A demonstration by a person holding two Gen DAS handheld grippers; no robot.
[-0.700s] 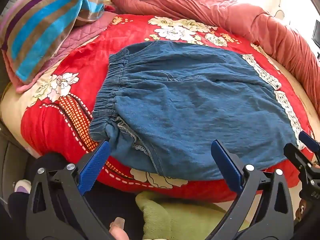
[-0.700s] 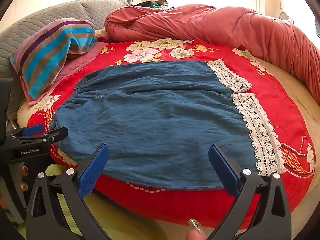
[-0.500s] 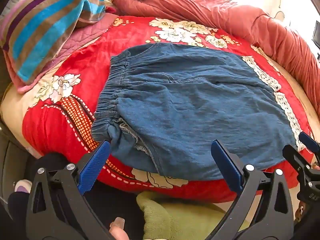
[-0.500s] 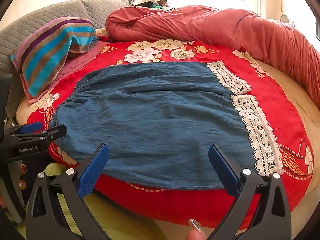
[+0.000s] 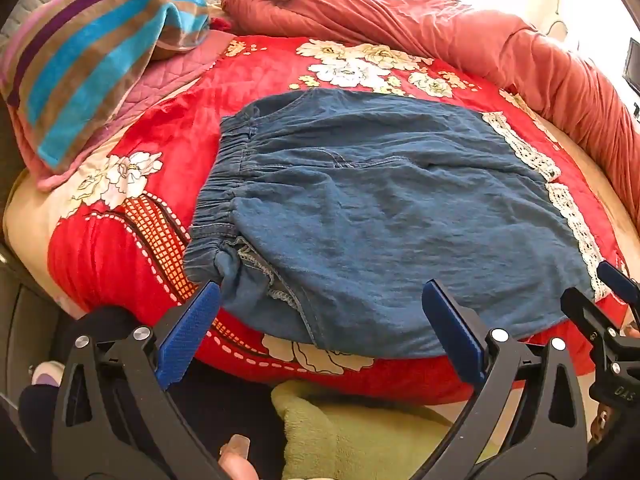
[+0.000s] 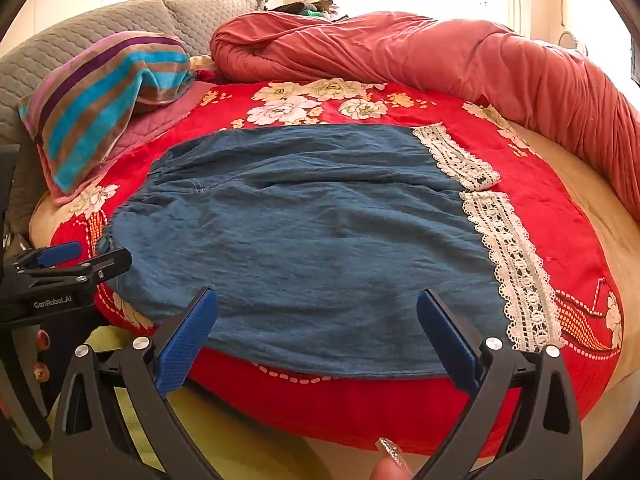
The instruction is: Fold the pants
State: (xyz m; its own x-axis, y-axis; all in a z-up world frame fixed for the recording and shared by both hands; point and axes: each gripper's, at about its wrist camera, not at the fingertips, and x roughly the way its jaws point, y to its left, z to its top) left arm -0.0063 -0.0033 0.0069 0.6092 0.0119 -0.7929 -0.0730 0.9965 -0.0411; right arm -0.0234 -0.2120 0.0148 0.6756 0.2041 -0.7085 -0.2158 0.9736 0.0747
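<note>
Nearest to me, my left gripper [image 5: 320, 328] has its blue pads [image 5: 188, 334] spread wide w/ nothing between them, hanging just off the near edge of the bed [image 5: 100, 264], pointing down at the waistband end of the pants. My right gripper [image 6: 316, 336] is spread just as wide, also empty, off the same near edge further right, by the hem end. In the right wrist view I see the left gripper at the far left; in the left wrist view the right one pokes in at the right. A fingertip w/ a glittery nail [image 6: 390, 450] shows at the bottom, and a green fuzzy cloth [image 5: 360, 432] lies below the bed edge.

The denim pants [image 6: 312, 240] lie flat on the red floral blanket [image 6: 540, 216], crosswise along the near edge: elastic waistband [image 5: 224, 184] toward the left, white lace hems [image 6: 512, 256] toward the right. Near side slightly overhangs the edge.

Further back, a striped towel [image 6: 100, 104] sits at the left rear on a pink quilted cloth [image 5: 168, 80]. A rust-red duvet [image 6: 440, 56] is bunched along the far and right edges. Grey quilted headboard [image 6: 80, 44] behind it all.
</note>
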